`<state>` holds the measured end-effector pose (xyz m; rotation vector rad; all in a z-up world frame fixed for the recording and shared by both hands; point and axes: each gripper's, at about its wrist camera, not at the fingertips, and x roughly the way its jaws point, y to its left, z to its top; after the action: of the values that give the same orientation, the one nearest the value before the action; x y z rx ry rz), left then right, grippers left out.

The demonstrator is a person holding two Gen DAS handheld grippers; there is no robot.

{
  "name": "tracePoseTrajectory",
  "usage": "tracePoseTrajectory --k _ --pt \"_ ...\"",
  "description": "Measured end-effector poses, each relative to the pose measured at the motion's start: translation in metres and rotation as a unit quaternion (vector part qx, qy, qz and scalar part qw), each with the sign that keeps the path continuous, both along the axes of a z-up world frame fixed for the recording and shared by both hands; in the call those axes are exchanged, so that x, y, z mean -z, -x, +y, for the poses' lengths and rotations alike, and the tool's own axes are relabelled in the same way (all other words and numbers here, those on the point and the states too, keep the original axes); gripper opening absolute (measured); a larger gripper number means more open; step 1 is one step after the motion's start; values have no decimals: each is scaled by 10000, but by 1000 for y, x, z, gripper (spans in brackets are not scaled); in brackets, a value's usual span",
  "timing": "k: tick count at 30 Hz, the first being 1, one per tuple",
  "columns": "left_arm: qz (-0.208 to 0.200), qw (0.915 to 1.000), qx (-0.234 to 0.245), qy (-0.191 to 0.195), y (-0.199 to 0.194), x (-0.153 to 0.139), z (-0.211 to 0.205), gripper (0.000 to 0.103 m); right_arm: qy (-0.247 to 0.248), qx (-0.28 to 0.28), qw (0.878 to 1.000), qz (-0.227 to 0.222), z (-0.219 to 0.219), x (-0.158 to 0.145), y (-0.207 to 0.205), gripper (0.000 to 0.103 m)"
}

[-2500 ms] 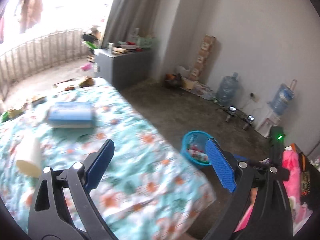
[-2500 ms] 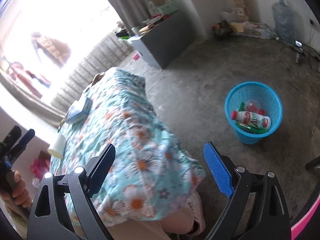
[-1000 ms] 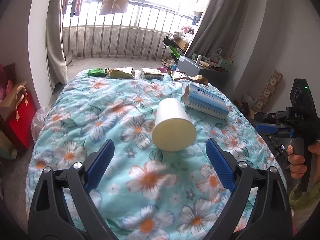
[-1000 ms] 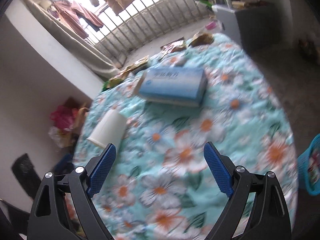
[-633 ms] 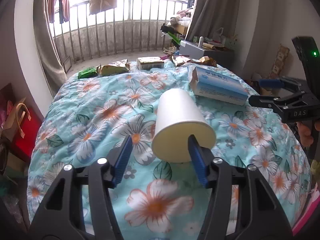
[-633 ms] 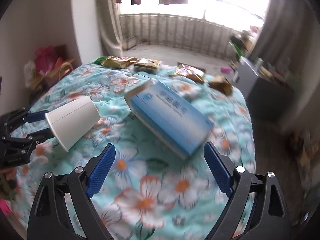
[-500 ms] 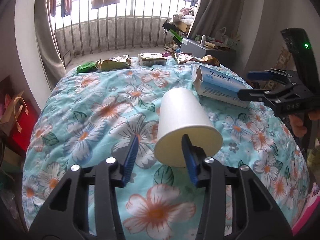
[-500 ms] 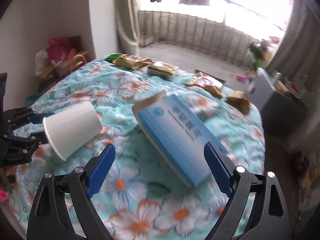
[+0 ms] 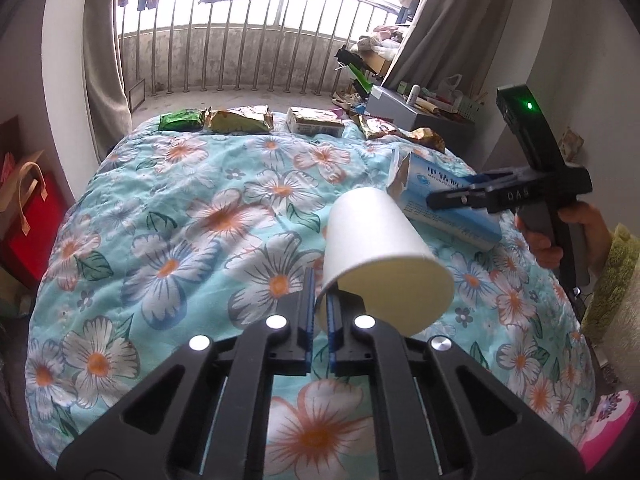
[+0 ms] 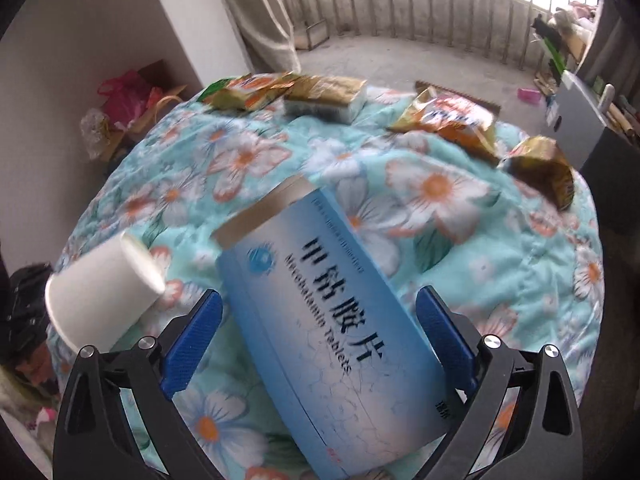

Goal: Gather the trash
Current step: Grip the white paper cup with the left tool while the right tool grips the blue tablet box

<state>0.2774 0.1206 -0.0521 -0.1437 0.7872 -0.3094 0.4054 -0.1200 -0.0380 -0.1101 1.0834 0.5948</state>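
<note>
One white paper cup [image 9: 380, 248] lies on its side on the flowered quilt [image 9: 168, 216], mouth toward the left gripper [image 9: 318, 312], whose blue pads have just closed onto the near edge of the cup's rim, pinching the thin wall between them; just beside it lies one blue tablet box [image 10: 332, 320], its end flap open, with the right gripper [image 10: 320, 340] spread wide around it, a pad on either side and neither pressing; the person's hand [image 9: 560, 236] grips that tool's handle; along the far edge of the quilt I count five more pieces: a green packet [image 9: 180, 122], a gold wrapper [image 9: 240, 120], one flat carton [image 9: 316, 122] and two crumpled snack bags [image 10: 452, 120], [image 10: 540, 168].
</note>
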Motion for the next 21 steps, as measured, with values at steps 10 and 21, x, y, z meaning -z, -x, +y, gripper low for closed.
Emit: tracePoseTrajectory --k 10,21 --pt "-73 9994 177 284 33 -27 -6 1 749 441 9962 -63 4 4 66 70" --pt "618 9953 736 92 109 -41 -2 1 -412 1289 9891 575 -41 -12 211 70"
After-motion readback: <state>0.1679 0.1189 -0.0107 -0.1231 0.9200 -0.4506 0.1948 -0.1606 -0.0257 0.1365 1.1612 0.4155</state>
